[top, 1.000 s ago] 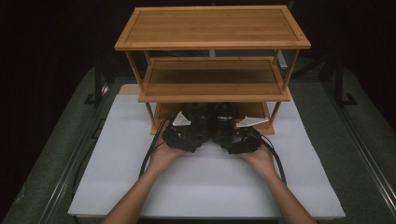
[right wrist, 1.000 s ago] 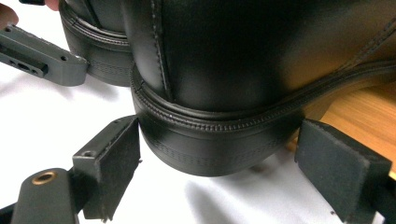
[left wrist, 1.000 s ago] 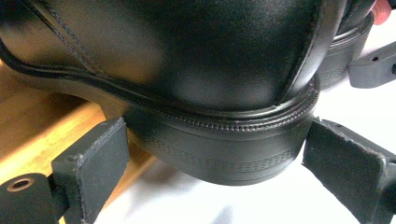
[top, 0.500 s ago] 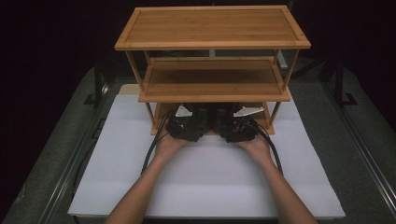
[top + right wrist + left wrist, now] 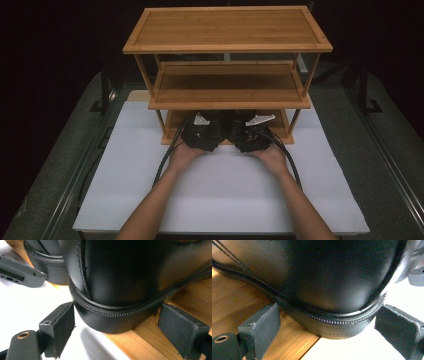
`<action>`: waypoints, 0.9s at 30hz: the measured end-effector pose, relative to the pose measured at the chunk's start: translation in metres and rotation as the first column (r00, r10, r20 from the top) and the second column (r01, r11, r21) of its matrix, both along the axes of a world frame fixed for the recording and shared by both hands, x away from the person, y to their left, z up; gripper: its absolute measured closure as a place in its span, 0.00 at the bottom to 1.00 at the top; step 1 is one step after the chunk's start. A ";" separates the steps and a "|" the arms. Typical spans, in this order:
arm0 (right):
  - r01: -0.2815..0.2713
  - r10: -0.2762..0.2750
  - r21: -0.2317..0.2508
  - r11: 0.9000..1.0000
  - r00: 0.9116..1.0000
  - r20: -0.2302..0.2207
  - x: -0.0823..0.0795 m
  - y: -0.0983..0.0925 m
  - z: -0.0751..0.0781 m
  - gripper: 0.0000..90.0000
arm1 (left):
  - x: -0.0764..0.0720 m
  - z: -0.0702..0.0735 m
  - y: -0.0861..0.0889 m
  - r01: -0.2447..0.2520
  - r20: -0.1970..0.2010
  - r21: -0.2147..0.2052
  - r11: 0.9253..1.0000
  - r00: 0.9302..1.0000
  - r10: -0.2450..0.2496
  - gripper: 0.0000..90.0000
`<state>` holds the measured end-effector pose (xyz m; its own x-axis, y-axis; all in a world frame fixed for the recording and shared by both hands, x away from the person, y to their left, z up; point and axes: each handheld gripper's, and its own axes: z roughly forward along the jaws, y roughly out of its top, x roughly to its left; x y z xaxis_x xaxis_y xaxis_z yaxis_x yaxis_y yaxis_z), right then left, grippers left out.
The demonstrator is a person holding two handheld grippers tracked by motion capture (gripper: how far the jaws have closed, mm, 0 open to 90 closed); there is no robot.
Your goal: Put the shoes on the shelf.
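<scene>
A pair of black shoes sits on the bottom shelf of the wooden rack, at twelve o'clock. The left gripper and right gripper each straddle a heel, jaws spread, unclenched. Likely next: squeezing both heels evenly.

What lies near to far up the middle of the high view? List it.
White mat → hands holding the left tongs and right tongs → rack's bottom shelf → middle shelf → top shelf.

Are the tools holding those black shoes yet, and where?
Not yet. Each open tool, left and right, has its jaws on either side of a black shoe's heel without pressing it.
</scene>
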<state>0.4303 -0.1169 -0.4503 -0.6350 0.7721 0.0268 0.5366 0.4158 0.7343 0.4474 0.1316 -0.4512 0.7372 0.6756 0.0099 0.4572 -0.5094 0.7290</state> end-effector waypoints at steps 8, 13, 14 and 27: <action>0.006 -0.006 0.013 1.000 1.000 -0.010 0.001 -0.001 -0.001 0.15 | 0.000 -0.001 0.003 0.003 -0.007 -0.014 1.000 1.000 -0.003 0.06; 0.006 -0.006 0.038 0.999 1.000 -0.005 -0.002 -0.011 0.000 0.15 | -0.003 0.003 0.013 0.014 0.002 -0.033 0.999 1.000 -0.014 0.07; 0.010 -0.009 0.055 0.998 1.000 -0.010 -0.002 -0.014 0.000 0.15 | -0.005 0.005 0.015 0.011 0.001 -0.028 1.000 1.000 -0.011 0.07; 0.035 -0.034 0.054 0.998 0.999 -0.018 -0.036 -0.045 0.004 0.08 | -0.039 0.022 0.034 0.052 0.011 -0.004 0.999 0.999 -0.052 0.02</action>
<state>0.3938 -0.1620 -0.4463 -0.6070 0.7906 0.0803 0.5628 0.3563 0.7459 0.4083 0.1659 -0.4297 0.7710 0.6367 0.0152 0.4226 -0.5293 0.7357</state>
